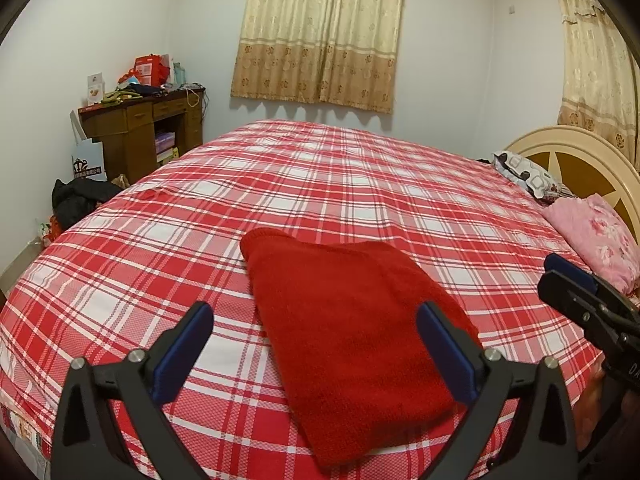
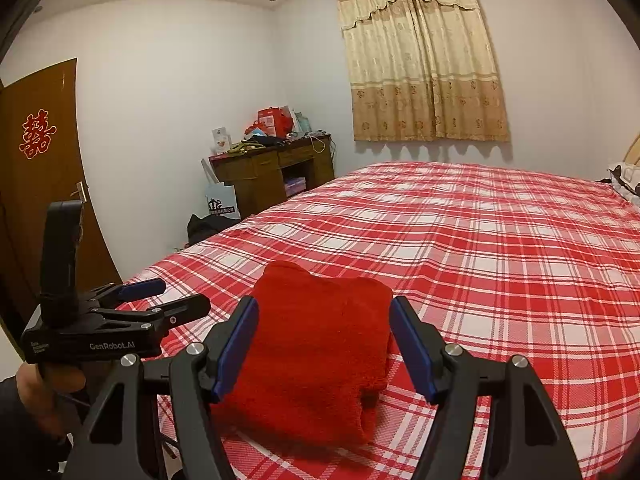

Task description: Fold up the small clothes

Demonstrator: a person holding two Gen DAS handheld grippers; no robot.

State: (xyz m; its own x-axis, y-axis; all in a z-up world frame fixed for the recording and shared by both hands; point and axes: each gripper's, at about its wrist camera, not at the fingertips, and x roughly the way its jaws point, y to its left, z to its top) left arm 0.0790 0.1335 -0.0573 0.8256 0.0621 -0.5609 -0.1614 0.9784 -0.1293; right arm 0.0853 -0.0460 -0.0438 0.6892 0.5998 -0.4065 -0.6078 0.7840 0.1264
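A red knitted garment (image 1: pixel 352 344) lies folded into a flat rectangle on the red plaid bed (image 1: pixel 320 184), near its front edge. It also shows in the right wrist view (image 2: pixel 316 352). My left gripper (image 1: pixel 316 316) is open and empty, held above the near part of the garment. My right gripper (image 2: pixel 324 308) is open and empty, also just in front of and above the garment. The right gripper shows at the right edge of the left wrist view (image 1: pixel 568 276), and the left gripper at the left of the right wrist view (image 2: pixel 176 296).
Pillows (image 1: pixel 592 232) and a round headboard (image 1: pixel 580 160) lie at the bed's right end. A cluttered wooden desk (image 1: pixel 140 128) stands by the far wall, with bags (image 1: pixel 80 196) on the floor. A brown door (image 2: pixel 40 180) is at left.
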